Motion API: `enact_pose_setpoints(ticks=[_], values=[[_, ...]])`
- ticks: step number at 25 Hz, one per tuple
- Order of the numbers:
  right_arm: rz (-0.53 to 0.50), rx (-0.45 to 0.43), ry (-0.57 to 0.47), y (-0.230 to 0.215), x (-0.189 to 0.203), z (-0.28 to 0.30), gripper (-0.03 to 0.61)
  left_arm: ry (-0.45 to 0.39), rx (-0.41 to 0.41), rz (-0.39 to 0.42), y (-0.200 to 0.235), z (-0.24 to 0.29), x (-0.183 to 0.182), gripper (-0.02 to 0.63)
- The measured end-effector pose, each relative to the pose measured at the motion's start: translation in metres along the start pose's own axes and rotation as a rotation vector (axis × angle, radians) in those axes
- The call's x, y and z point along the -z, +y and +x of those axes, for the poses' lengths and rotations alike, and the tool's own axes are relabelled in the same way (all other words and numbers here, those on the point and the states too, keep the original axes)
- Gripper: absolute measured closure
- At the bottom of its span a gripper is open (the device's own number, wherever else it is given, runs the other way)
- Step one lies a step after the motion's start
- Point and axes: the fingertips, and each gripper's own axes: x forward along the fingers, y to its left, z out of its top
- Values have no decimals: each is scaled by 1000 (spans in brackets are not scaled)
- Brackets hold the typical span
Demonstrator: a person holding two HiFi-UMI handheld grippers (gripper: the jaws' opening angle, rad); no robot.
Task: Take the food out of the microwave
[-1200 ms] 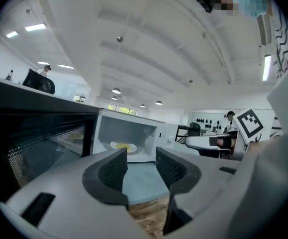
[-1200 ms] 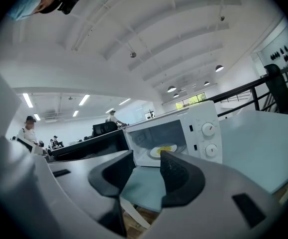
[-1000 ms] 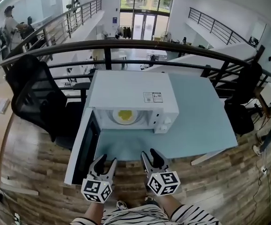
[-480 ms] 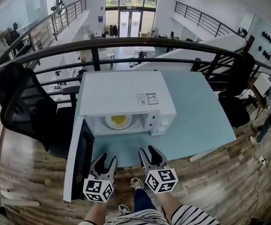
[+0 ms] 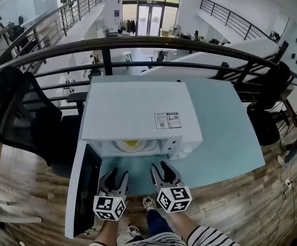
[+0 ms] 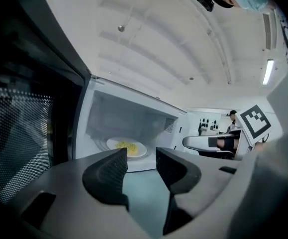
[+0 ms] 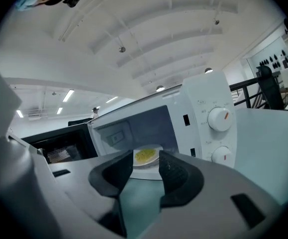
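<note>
Left gripper and right gripper, jaws apart, empty, before open microwave; yellow food, perhaps egg, inside

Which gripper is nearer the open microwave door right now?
Left. The left gripper hovers right beside the open door; the right gripper is farther off, on the left gripper's other side, toward the knobs.

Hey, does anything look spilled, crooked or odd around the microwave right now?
Nothing stands out. The microwave sits square on the table, door swung open leftward, and the plate of yellow food lies flat inside, nothing spilled. The left gripper and right gripper hover open and empty in front.
</note>
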Motion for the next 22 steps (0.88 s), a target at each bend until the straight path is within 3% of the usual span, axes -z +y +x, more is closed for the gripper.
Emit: enact_pose_setpoints(ticks=[9, 22], values=[[44, -9, 39, -18, 11, 52, 413, 17, -55, -32, 31, 41, 6, 454], [6, -39, 51, -16, 15, 103, 413, 30, -89, -32, 61, 83, 6, 454]])
